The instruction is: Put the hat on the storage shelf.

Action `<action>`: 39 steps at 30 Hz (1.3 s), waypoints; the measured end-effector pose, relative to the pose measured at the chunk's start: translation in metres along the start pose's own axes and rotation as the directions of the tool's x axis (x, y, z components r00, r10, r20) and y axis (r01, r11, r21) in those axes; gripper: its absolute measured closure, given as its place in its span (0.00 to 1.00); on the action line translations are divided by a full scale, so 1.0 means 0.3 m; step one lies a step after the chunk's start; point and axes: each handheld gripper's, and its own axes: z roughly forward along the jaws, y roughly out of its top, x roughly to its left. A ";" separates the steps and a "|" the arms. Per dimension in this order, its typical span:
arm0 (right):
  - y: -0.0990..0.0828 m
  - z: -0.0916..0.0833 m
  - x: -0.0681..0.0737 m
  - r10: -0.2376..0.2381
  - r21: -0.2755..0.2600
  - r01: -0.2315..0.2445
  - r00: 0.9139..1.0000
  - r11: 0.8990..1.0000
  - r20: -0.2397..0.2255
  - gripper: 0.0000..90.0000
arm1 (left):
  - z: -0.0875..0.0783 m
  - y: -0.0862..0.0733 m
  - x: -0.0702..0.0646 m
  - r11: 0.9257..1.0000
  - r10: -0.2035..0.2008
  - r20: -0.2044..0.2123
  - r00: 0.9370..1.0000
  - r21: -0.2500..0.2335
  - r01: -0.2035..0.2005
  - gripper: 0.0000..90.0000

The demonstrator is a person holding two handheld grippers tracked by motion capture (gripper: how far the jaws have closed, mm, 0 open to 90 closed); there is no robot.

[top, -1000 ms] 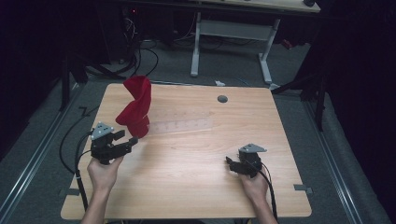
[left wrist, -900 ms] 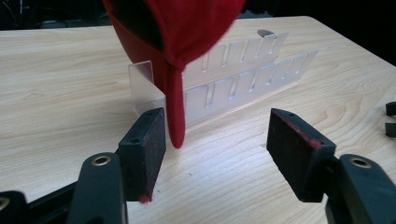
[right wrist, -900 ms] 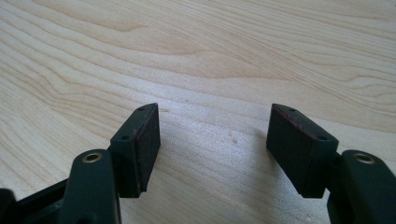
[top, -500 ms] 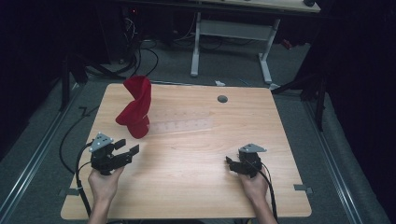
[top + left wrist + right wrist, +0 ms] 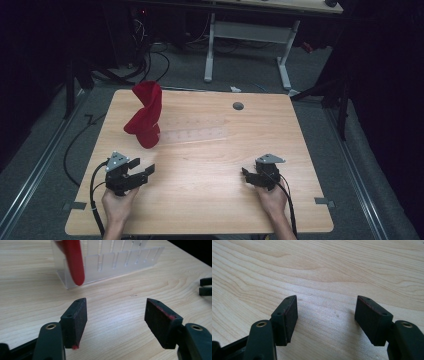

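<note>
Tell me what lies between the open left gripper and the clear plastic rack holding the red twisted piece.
Only bare wooden table lies between left gripper and rack, as the left gripper view shows.

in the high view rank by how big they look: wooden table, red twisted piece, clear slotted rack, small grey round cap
1. Light wooden table
2. Red twisted piece and clear slotted plastic rack: too close to rank, the rack's faint edges being hard to trace
3. Small grey round cap

A wooden table (image 5: 200,200) carries a clear slotted rack (image 5: 195,129) holding a red cloth (image 5: 145,117).
</note>
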 end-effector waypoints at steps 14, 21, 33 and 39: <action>0.000 0.000 0.000 0.000 0.000 0.000 1.000 1.000 0.000 0.39 | 0.096 -0.089 -0.022 0.996 0.016 0.000 1.000 0.092 -0.016 0.39; 0.000 0.000 0.000 0.001 0.001 -0.001 1.000 1.000 0.002 0.39 | 0.134 -0.119 -0.002 0.994 0.023 -0.031 0.999 0.111 -0.020 0.39; 0.000 0.000 0.001 0.001 0.001 -0.001 1.000 1.000 0.001 0.39 | 0.196 -0.178 0.015 0.981 0.122 -0.065 0.990 0.159 -0.110 0.38; 0.000 0.000 0.001 -0.002 0.001 0.002 1.000 1.000 0.000 0.39 | 0.209 -0.192 0.010 0.976 0.152 -0.065 0.986 0.170 -0.140 0.37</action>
